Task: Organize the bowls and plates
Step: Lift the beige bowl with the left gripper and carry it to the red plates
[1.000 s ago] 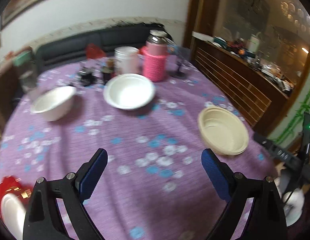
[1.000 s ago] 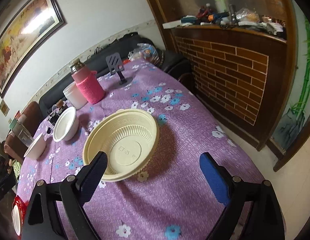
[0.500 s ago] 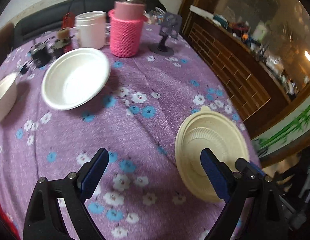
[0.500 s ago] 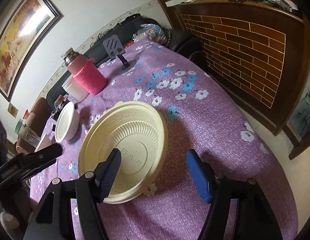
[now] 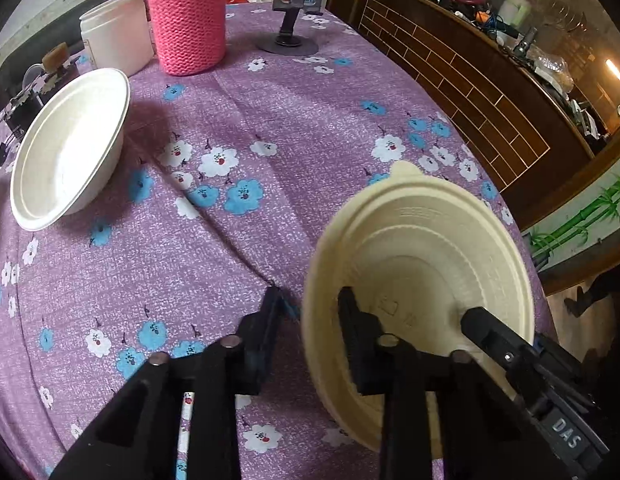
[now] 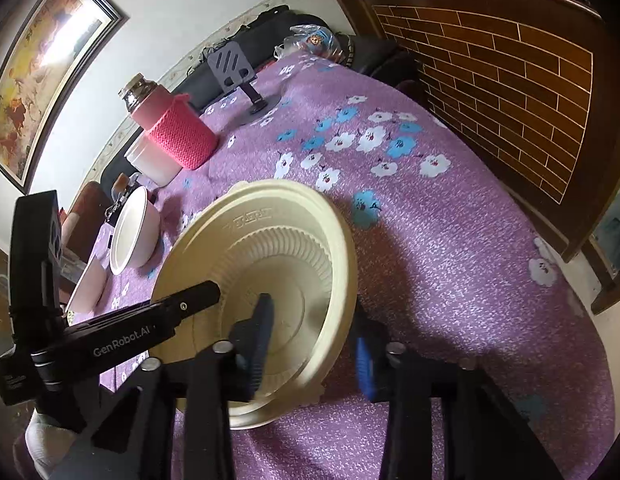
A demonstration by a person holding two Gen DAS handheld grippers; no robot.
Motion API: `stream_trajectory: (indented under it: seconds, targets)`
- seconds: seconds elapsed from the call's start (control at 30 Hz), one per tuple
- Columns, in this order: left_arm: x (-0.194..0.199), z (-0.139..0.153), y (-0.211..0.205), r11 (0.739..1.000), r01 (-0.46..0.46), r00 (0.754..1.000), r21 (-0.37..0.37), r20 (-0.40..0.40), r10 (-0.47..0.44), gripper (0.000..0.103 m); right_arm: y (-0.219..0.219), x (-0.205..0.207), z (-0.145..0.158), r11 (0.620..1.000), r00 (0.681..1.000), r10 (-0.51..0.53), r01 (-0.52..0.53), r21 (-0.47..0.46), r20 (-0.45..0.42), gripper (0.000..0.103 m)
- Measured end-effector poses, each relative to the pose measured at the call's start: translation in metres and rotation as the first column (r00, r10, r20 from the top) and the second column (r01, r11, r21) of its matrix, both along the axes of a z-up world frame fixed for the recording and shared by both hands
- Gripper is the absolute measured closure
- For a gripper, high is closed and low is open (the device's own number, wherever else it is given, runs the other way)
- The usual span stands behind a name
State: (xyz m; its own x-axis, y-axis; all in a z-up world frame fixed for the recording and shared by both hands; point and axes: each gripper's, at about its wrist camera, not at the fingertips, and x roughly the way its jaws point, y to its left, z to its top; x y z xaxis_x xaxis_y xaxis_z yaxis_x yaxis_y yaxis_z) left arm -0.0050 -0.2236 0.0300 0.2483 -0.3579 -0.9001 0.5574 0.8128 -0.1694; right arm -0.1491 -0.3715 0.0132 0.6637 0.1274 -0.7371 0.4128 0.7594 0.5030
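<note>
A cream ribbed plastic bowl (image 5: 421, 264) sits on the purple flowered tablecloth (image 5: 238, 128), also in the right wrist view (image 6: 286, 240). My left gripper (image 5: 310, 320) straddles its left rim, one finger inside and one outside, jaws narrowed around the wall. My right gripper (image 6: 313, 344) straddles its right rim the same way. A white bowl (image 5: 66, 148) sits to the left, also in the right wrist view (image 6: 130, 232). A second white bowl (image 6: 86, 292) lies beyond it.
A pink knit-sleeved flask (image 5: 186, 20), a white jar (image 5: 118, 32) and a grey phone stand (image 5: 294, 8) stand at the back of the table. A brick-patterned wooden counter (image 6: 509, 72) runs close along the table's right edge.
Both grippers moved in on the cream bowl and narrowed over its opposite rims. The left camera has dropped closer to the table.
</note>
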Motion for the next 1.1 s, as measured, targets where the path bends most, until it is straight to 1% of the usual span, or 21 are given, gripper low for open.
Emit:
stream_trajectory:
  seconds: [0.03,0.1,0.2,0.33,0.5,0.67,0.77,0.87,0.93,1.03,1.1]
  targets:
    - [-0.001,0.000,0.000,1.000,0.004,1.000,-0.002,0.001,-0.004,0.084,0.000,0.000,-0.001,1.000,1.000,-0.002,0.002,0.002,0.002,0.077]
    - [-0.004,0.001,-0.001,1.000,0.008,1.000,-0.005,0.004,-0.008,0.086,0.001,-0.001,-0.001,1.000,1.000,-0.003,0.003,0.008,0.005,0.082]
    - [-0.010,0.006,0.003,1.000,0.009,1.000,-0.016,0.024,-0.008,0.086,0.005,-0.001,0.002,1.000,1.000,-0.002,0.002,-0.020,0.004,0.085]
    - [-0.015,0.016,0.018,0.999,-0.008,1.000,-0.052,0.029,0.010,0.086,0.013,-0.005,0.012,1.000,1.000,0.009,-0.008,-0.030,0.023,0.086]
    - [-0.026,0.032,0.052,0.993,-0.066,0.998,-0.102,0.018,0.068,0.086,0.032,-0.006,0.026,0.998,0.998,0.049,-0.047,-0.034,0.051,0.086]
    - [-0.039,0.054,0.099,0.983,-0.128,0.989,-0.134,0.061,0.137,0.086,0.067,-0.004,0.044,0.992,0.988,0.126,-0.123,-0.040,0.085,0.086]
    - [-0.048,0.067,0.134,0.972,-0.173,0.979,-0.157,0.083,0.187,0.086,0.094,-0.001,0.054,0.983,0.978,0.182,-0.177,-0.049,0.102,0.086]
    - [-0.058,0.079,0.171,0.960,-0.225,0.963,-0.164,0.111,0.245,0.086,0.123,0.003,0.061,0.971,0.964,0.239,-0.236,-0.043,0.117,0.086]
    - [-0.062,0.082,0.192,0.951,-0.260,0.953,-0.169,0.114,0.281,0.086,0.145,0.008,0.065,0.960,0.952,0.279,-0.276,-0.037,0.123,0.086]
    - [-0.068,0.086,0.230,0.929,-0.321,0.933,-0.183,0.106,0.344,0.086,0.179,0.014,0.070,0.942,0.934,0.336,-0.333,-0.042,0.125,0.085]
    - [-0.073,0.087,0.258,0.910,-0.367,0.915,-0.195,0.102,0.391,0.085,0.202,0.017,0.074,0.928,0.919,0.373,-0.369,-0.054,0.127,0.085]
